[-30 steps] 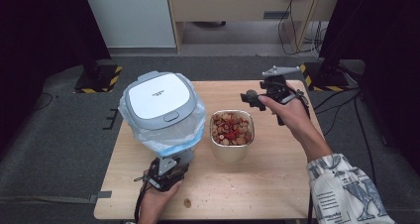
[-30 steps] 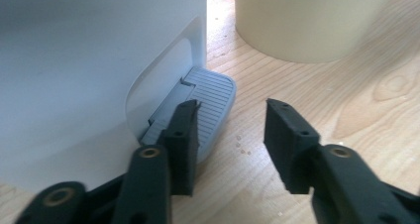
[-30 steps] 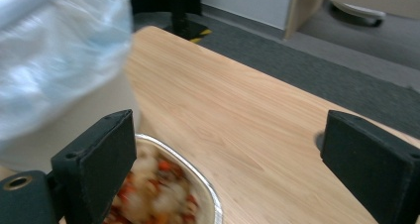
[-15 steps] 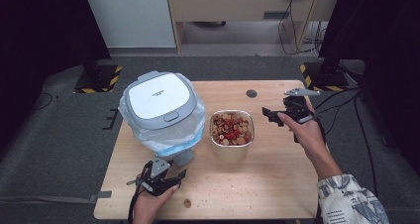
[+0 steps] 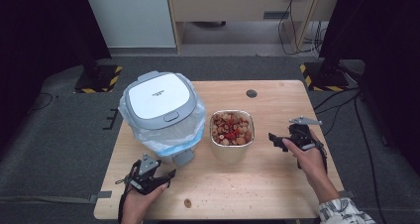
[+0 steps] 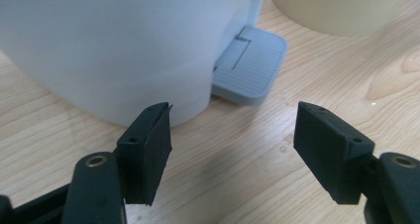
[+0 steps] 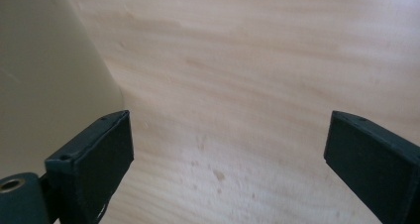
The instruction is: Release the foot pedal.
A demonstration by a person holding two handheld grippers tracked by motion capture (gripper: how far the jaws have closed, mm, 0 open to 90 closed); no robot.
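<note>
My left hand-held gripper (image 5: 166, 176) sits near the counter's (image 5: 277, 184) front-left edge, its jaws just opened wide with nothing between them, facing the bin's (image 5: 158, 102) pedal (image 6: 250, 65); my right hand-held gripper (image 5: 275, 140), wide and empty, hangs just right of the bowl (image 5: 232, 149) at the counter's middle.

You work at a light wooden table (image 5: 277, 184) on grey carpet (image 5: 59, 149); hazard-striped stand bases (image 5: 99, 79), a white panel (image 5: 131, 16), a wooden cabinet (image 5: 233, 6) and cables (image 5: 292, 16) stand behind.
</note>
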